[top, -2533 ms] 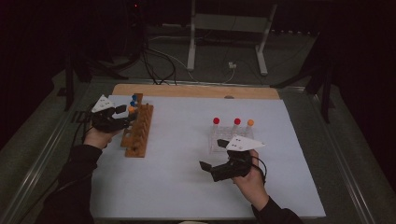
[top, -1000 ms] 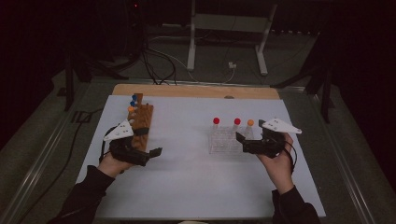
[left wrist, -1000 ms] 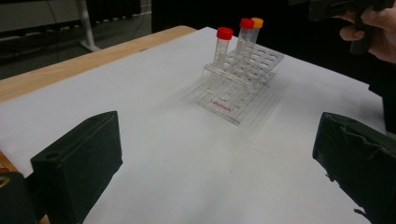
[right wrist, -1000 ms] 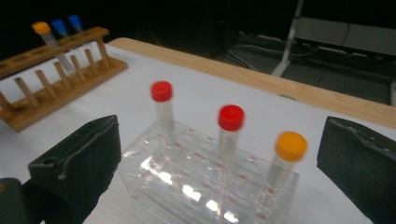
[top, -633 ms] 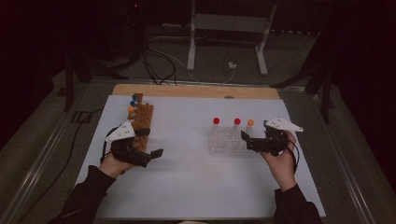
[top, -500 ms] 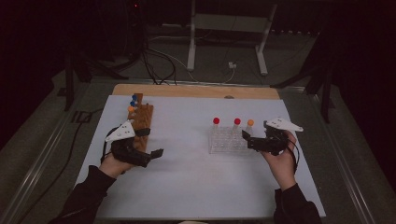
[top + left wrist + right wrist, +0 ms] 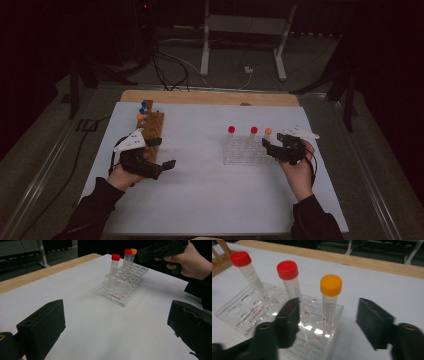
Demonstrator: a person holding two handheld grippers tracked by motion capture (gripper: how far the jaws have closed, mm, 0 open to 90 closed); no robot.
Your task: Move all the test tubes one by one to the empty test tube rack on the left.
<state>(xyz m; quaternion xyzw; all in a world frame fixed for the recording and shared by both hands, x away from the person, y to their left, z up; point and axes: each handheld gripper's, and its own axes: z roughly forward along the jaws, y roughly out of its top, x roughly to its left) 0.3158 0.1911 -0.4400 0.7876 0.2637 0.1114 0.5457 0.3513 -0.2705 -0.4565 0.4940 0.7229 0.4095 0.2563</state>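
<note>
Orange-capped tube [image 7: 268, 132] standing in clear rack [image 7: 242, 150] on tabletop [image 7: 210, 190], right hand-held gripper [image 7: 270, 145] just beside. Left hand-held gripper [image 7: 159, 153] near wooden rack [image 7: 152, 125].
Left gripper view: jaws spreading wide, nothing between.
Right gripper view: jaws closing in, flanking tube, not touching.

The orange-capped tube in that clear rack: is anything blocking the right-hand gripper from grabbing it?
Nothing visible does. The right gripper has been closing its jaws, which flank the orange-capped tube without touching it. The nearest red-capped tube stands off to one side.
</note>
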